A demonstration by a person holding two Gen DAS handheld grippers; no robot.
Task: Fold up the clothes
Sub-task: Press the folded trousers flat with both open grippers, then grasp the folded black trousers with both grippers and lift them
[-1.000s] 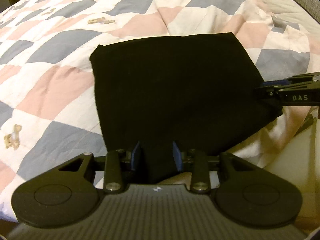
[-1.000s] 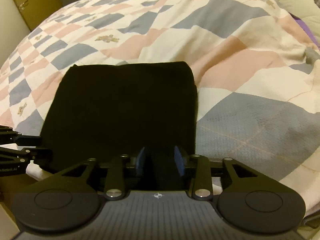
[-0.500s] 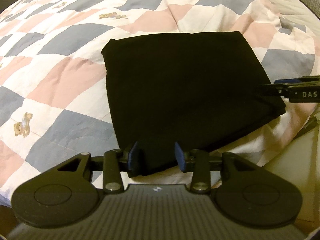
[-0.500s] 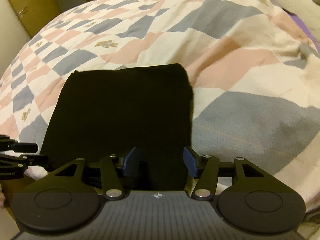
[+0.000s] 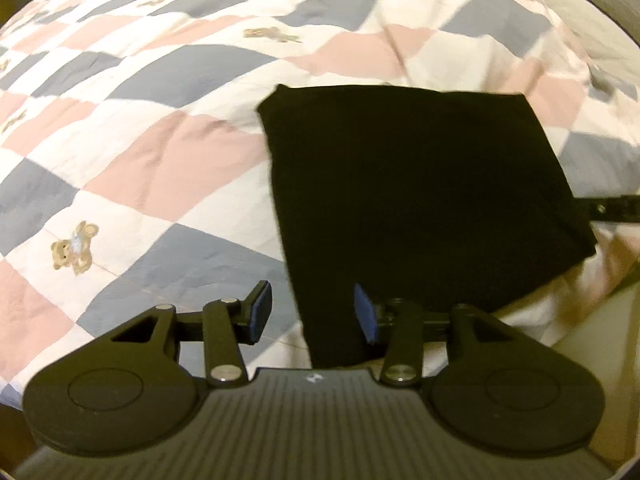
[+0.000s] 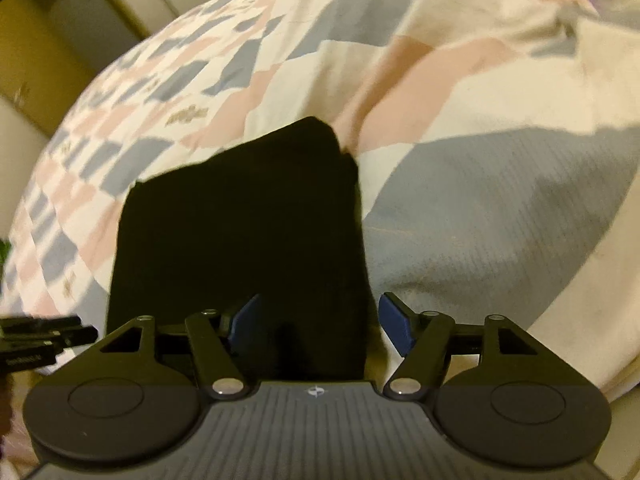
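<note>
A black folded garment (image 5: pixel 420 184) lies flat as a neat rectangle on the patchwork quilt; it also shows in the right wrist view (image 6: pixel 240 232). My left gripper (image 5: pixel 314 314) is open at the garment's near left corner, with the cloth edge between the blue pads but not pinched. My right gripper (image 6: pixel 320 320) is open wide at the garment's near right corner, cloth lying between its pads. Each gripper's tip shows at the edge of the other's view.
The quilt (image 5: pixel 140 152) has pink, grey and white diamonds with small teddy bears (image 5: pixel 74 246). The bed's near edge drops off just below the garment. A wooden cupboard (image 6: pixel 36 64) stands at the far left in the right wrist view.
Both grippers have opened and let go of the garment's near edge. Both have drawn back and outward a little; the garment rests on the quilt.
</note>
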